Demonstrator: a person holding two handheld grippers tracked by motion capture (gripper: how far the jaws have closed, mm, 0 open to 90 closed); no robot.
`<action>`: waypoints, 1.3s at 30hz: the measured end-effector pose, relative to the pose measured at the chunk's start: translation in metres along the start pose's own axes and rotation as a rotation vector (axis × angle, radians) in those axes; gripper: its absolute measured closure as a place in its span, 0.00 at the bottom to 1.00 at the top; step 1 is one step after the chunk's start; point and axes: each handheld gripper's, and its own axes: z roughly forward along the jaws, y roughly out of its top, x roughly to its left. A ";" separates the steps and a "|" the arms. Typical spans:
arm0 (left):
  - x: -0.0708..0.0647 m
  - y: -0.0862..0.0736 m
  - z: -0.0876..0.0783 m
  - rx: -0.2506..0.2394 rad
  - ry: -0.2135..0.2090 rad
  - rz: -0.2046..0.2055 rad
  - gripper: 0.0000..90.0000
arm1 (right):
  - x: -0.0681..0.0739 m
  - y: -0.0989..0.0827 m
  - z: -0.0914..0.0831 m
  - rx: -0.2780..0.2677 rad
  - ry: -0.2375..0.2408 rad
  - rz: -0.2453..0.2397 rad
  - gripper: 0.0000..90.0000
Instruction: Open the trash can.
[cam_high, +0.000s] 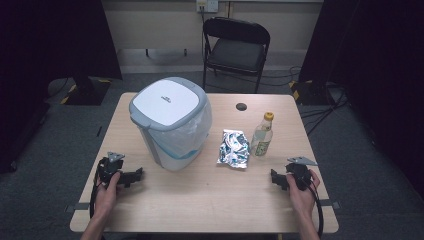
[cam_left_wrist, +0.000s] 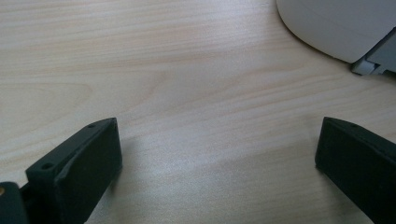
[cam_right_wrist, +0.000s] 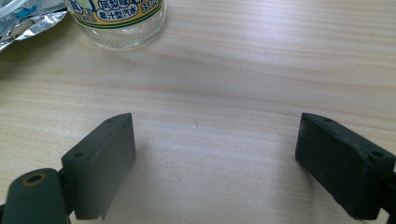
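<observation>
**Both grippers rest wide apart at the near edge, nothing held**

The left gripper (cam_high: 131, 176) lies at the lower left of the high view, held in the person's left hand (cam_high: 106, 192), its jaws spread wide with only bare wood between them. Nearest to it is the white bin (cam_high: 170, 122) with a grey-rimmed lid and a clear liner, standing left of centre on the surface (cam_high: 200, 200); in the left gripper view the bin's rounded base (cam_left_wrist: 336, 28) fills the upper right corner, well ahead of the jaws and apart from them.

The right gripper (cam_high: 276, 179) sits at the lower right of the high view in the right hand (cam_high: 302, 192), its jaws likewise open and empty. Ahead of it stands a bottle (cam_high: 262, 136) with a yellow cap, upright, and just to the left of that lies a crinkled silver foil bag (cam_high: 234, 148), flat on the wood. In the right gripper view the bottle's base (cam_right_wrist: 119, 23) appears at the top left, with the foil bag's edge (cam_right_wrist: 28, 21) touching or nearly touching it in the corner.

Beyond the surface, at the top centre of the high view, stands a black folding chair (cam_high: 235, 47).
</observation>
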 end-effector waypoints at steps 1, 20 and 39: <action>0.000 0.000 0.000 0.000 0.000 0.000 0.00 | 0.000 0.000 0.000 0.000 0.000 0.000 0.12; 0.003 -0.007 -0.009 -0.039 -0.027 0.027 0.18 | 0.021 -0.002 -0.015 0.001 0.066 -0.039 0.16; -0.024 0.028 -0.026 -0.108 -0.078 0.089 0.19 | 0.105 0.038 -0.012 -0.068 0.278 -0.161 0.22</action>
